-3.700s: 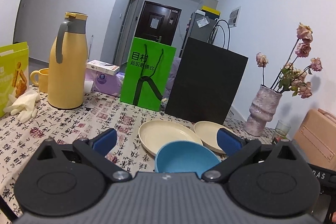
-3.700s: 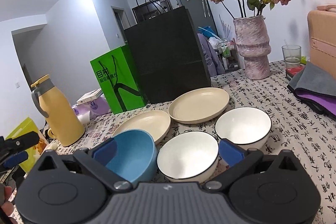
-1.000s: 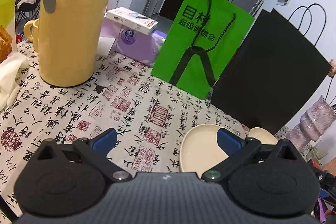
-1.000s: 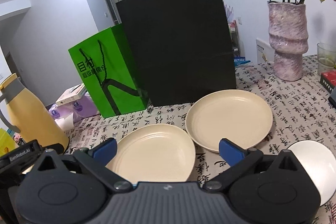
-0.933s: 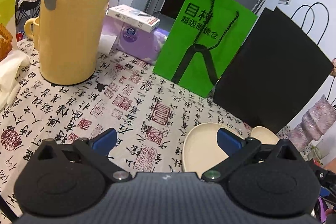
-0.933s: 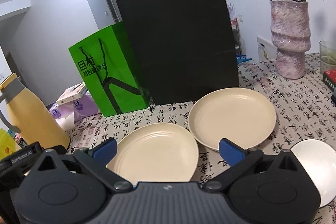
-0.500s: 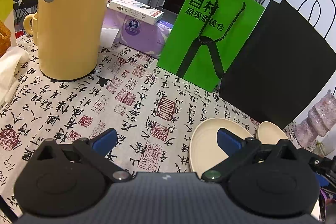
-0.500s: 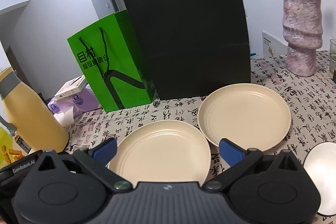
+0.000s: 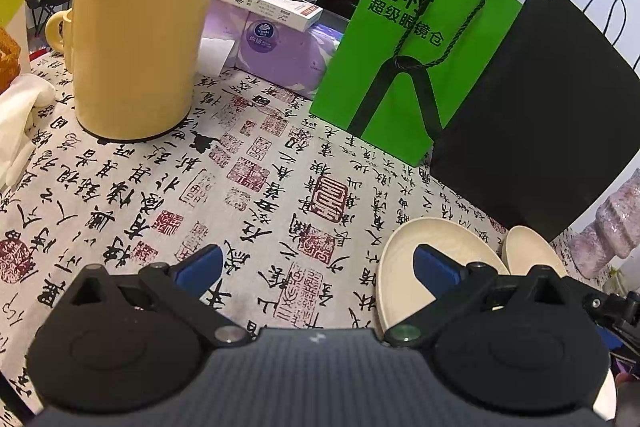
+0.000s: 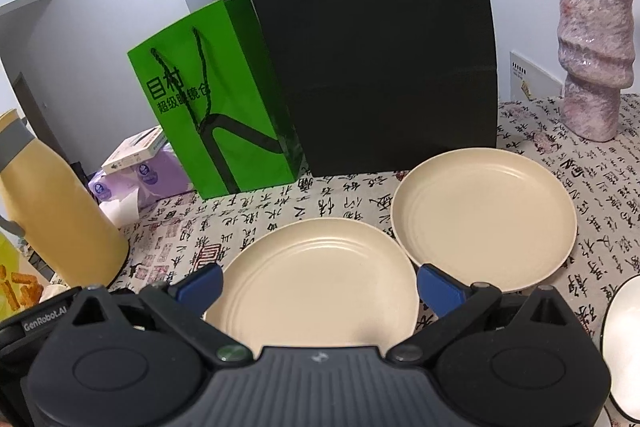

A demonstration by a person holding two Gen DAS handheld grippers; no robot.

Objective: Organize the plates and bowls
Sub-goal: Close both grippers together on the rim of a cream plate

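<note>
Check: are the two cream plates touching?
Touching: in the right wrist view the far plate has its rim overlapping the near plate edge, no tablecloth between.

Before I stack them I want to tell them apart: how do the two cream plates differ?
The near plate lies between the open right gripper's fingers; the far plate lies beyond them, to the right. The near plate sits in front of the green bag, the far plate in front of the black bag. The far plate's rim overlaps the near plate's edge. Both are round, cream, ridged, empty and flat on the tablecloth.
</note>
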